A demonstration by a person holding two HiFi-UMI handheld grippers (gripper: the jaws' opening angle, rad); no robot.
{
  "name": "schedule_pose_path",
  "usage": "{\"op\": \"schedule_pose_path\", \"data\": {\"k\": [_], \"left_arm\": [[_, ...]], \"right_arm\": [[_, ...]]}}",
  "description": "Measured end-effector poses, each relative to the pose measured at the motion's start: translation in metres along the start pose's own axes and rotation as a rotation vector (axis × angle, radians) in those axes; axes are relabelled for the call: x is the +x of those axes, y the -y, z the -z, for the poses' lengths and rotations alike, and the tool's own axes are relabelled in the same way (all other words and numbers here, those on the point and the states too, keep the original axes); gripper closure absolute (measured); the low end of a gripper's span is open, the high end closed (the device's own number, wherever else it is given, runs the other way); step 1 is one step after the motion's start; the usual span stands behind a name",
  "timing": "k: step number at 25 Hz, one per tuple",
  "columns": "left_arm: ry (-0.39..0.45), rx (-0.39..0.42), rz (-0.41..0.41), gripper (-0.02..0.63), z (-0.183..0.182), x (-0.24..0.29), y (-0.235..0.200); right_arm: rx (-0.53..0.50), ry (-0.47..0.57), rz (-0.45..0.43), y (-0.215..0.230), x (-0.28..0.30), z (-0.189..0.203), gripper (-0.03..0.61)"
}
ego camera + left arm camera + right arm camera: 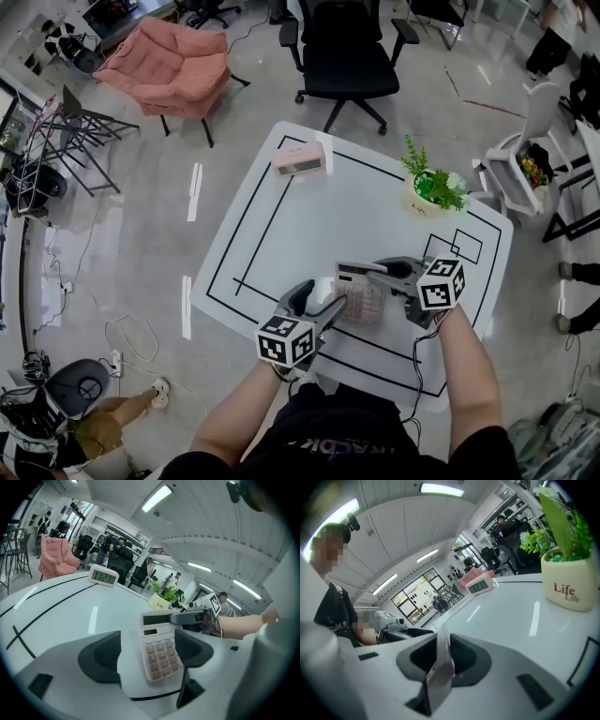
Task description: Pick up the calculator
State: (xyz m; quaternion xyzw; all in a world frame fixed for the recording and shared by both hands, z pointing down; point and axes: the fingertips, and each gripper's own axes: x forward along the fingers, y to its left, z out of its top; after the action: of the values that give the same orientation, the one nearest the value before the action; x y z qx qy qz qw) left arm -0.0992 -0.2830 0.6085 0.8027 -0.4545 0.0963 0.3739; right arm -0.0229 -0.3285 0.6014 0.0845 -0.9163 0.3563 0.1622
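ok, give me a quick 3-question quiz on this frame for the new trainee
1. True or false: the right gripper is shut on the calculator.
2. In the head view, what stands on the table to the left of the potted plant? A) a mug B) a pink clock C) a stapler
3. Fill in: the left gripper has its jaws ____, with the calculator lying on the table ahead of them.

Key: 1 true; 2 B; 3 open.
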Motion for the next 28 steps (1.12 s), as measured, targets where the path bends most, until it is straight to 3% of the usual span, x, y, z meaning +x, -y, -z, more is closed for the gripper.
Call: {"op": "schedule_pose_path", "data": {"k": [10, 17, 20, 24, 28], "left_arm": [[-0.014, -0.043, 0.162, 0.261, 0.013, -0.03, 0.031], [-0.011, -0.098, 0.338, 0.263, 0.018, -0.067, 0.058], [-0.011, -0.112, 0.438, 0.304, 0.023, -0.089, 0.073], [-0.019, -0.108, 0.563, 0.438, 0.03, -0.122, 0.089], [-0.004, -0.15, 0.635, 0.471, 0.037, -0.153, 0.093]], "right_arm": [[0.043, 0.227, -0.042, -0.05, -0.029, -0.026, 0.512], [0.03, 0.351, -0.104, -0.107, -0.034, -0.035, 0.511], [0.027, 0.375, -0.134, -0.134, -0.03, -0.031, 0.511], [0.022, 0.409, -0.144, -0.167, -0.023, -0.022, 0.511], [0.024, 0.442, -0.11, -0.192, -0.017, -0.012, 0.511]]}}
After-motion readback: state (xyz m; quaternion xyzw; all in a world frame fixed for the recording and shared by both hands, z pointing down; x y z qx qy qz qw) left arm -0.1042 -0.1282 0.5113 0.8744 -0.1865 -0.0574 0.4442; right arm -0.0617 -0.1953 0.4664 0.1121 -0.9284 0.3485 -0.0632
